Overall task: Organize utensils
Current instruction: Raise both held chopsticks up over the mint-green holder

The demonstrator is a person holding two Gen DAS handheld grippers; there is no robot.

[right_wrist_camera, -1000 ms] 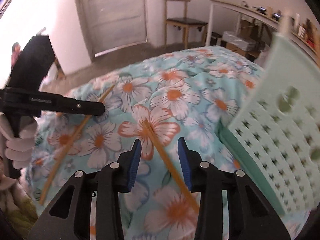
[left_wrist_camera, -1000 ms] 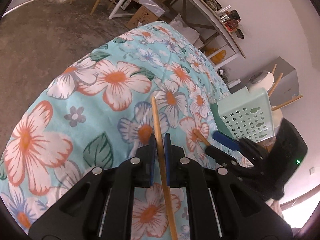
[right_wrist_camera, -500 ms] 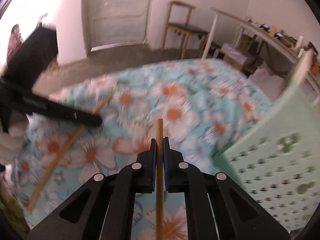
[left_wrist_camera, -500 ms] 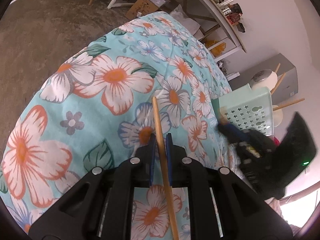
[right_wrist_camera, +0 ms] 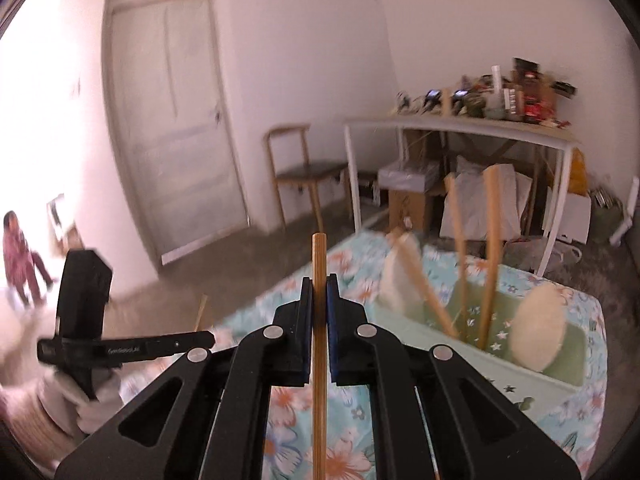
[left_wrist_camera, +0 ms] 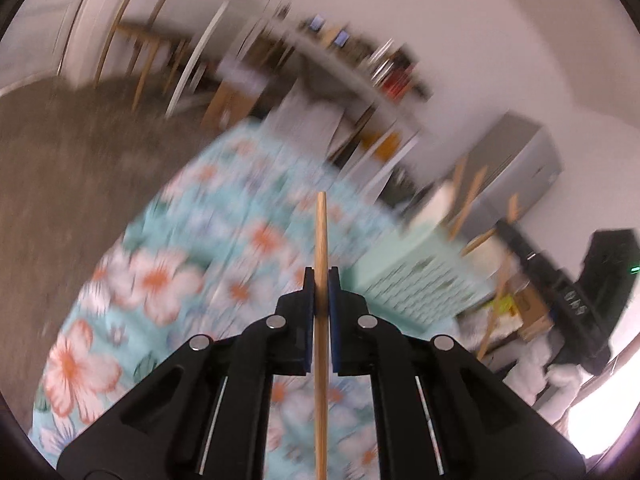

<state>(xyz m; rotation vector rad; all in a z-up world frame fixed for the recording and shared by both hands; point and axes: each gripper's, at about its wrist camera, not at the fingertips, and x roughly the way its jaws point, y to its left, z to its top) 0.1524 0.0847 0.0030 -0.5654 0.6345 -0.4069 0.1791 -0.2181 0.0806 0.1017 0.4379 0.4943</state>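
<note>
Several utensils already stand in the green basket (right_wrist_camera: 496,364); left tool (left_wrist_camera: 321,276) and right tool (right_wrist_camera: 319,284) each clamp one chopstick (left_wrist_camera: 321,320), not yet binned.

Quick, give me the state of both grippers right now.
Left gripper: shut on a wooden chopstick.
Right gripper: shut on another wooden chopstick, raised near the green utensil basket.

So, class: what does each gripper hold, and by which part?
Each holds a chopstick. Left gripper and right gripper each pinch theirs partway along the shaft, one end sticking out ahead.
</note>
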